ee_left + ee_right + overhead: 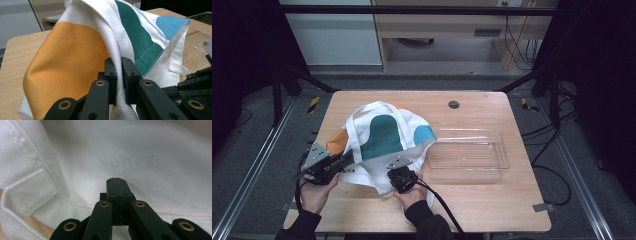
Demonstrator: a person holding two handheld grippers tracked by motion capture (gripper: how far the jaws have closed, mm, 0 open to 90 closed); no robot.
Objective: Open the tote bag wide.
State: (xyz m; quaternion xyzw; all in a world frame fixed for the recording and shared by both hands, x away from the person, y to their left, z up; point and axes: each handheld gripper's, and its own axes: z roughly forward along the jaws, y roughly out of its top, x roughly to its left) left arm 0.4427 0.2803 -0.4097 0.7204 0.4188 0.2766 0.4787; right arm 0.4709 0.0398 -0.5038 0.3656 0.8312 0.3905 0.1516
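two claws on one tote bag

left side first: the left claw (pixel 346 159) sits at the bag's left edge, and in the left gripper view its jaws are clenched on a white strap (pixel 117 75) of the tote bag (pixel 382 137), the webbing pinched flat between the two black pads and running up out of the grip. the orange patch (pixel 67 65) hangs just left of that strap, the green patch (pixel 135 42) just right of it.

moving across: the right claw (pixel 398 165) is at the bag's near edge, nose pushed in against the white cloth. in the right gripper view its jaws are pressed fully together with no gap; whether a fold of fabric is caught between the tips i cannot tell. the cloth lies right around the tip, a stitched hem running past just below it and faint mirrored lettering above.

the count: one bag, two claws, two hands, one clear plastic tray (pixel 499 162).

the bag lies bunched on the wooden bench (pixel 492 210), left of centre, its right corner touching the tray's left rim. it is white canvas with three colour blobs: orange at left, dark green in the middle, blue at right. a white handle loops over the top.
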